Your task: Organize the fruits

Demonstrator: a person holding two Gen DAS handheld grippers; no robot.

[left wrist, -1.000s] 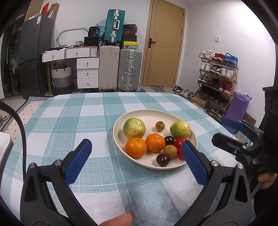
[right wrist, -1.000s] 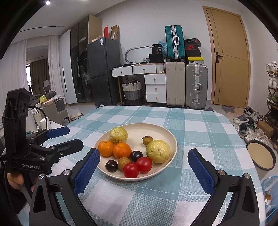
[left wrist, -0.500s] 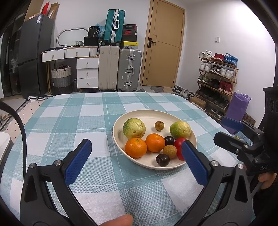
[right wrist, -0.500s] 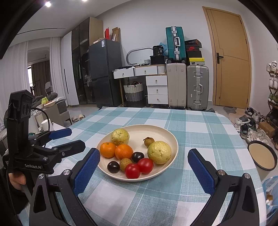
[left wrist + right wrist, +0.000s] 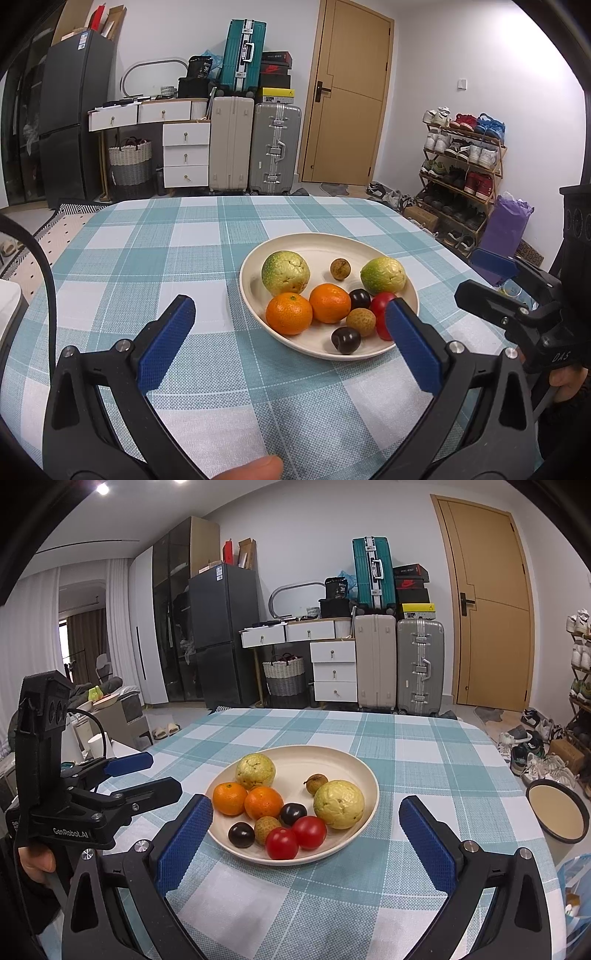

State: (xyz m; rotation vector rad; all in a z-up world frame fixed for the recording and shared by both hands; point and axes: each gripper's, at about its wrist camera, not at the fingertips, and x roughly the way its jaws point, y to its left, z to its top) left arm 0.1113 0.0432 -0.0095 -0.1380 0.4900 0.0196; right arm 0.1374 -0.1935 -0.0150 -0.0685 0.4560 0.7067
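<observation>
**Fruit on plate, both grippers spread, nothing held**

Plate sits on the checked tablecloth; all fruit in view lies on it. Taking the plate as landmark, right wrist view: two guavas, one at the far-left part, one at the right. Two oranges touch each other just in front of the far-left guava. Two tomatoes touch at the near rim. Two dark plums and a lychee lie between oranges and tomatoes; a second lychee sits apart, mid-plate.

Left gripper: released, jaws wide, empty, hanging off the plate's near-left side. Right gripper: released too, jaws wide, empty, in front of the plate's near rim.

Judgement: the scene fits two readings, either fruit gathered here as wanted or fruit waiting to be sorted out from here. Cannot settle which.

If any piece is gripped: close around the widest part, gently on tomatoes and plums, which I judge soft. The near cluster is tightly packed; jaws entering there could nudge neighbours and set them rolling. The lone lychee and the right guava have the freest access.

Around: a second round dish sits off the plate's right, beyond the table edge. The grippers flank the plate closely and could clash.
</observation>
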